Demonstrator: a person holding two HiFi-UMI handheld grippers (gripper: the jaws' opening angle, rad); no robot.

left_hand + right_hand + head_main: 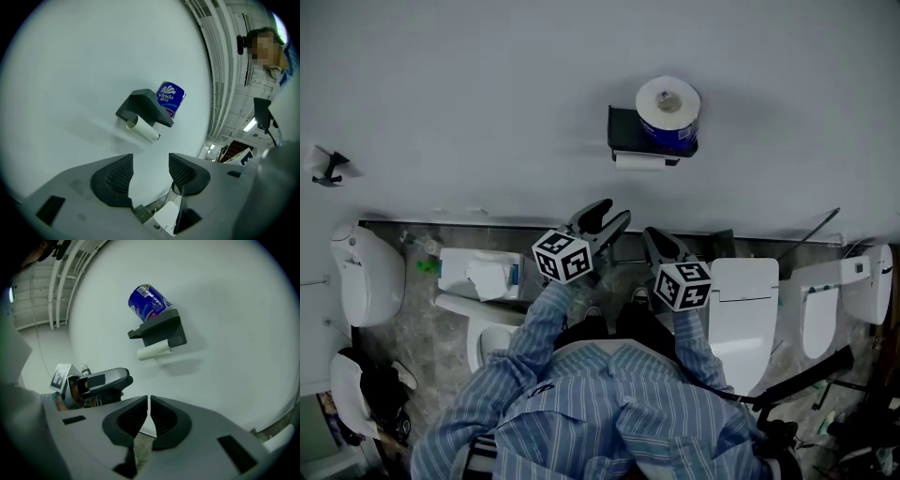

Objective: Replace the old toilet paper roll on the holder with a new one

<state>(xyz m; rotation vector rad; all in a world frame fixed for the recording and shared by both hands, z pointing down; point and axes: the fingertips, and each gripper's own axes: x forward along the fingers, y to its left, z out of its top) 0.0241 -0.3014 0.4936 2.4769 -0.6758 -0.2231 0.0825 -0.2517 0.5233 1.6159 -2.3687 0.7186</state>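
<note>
The holder (623, 127), a dark shelf fixed on the pale wall (487, 84), is sitting in the upper middle of the head view. The new roll (668, 111), wrapped in blue, is standing upright on top of the holder, toward its right end. The old roll (639, 161), thin and white, is hanging level just under the shelf.

The left gripper (616, 212) is pointing up the frame toward the wall, below the holder and a little to its left, well apart from it. In the left gripper view its jaws are standing spread, and only bare wall is showing between them; the holder with both rolls is appearing above the gap. The right gripper (650, 232) is hovering just beside it on the right, near the middle of the head view. In the right gripper view its jaws are pressing together with nothing between them, and the holder is appearing in the upper middle, apart from the tips.

The person's striped blue sleeves (539, 319) are reaching up from the bottom of the head view. A white toilet (742, 305) is standing to the right of the right gripper.
</note>
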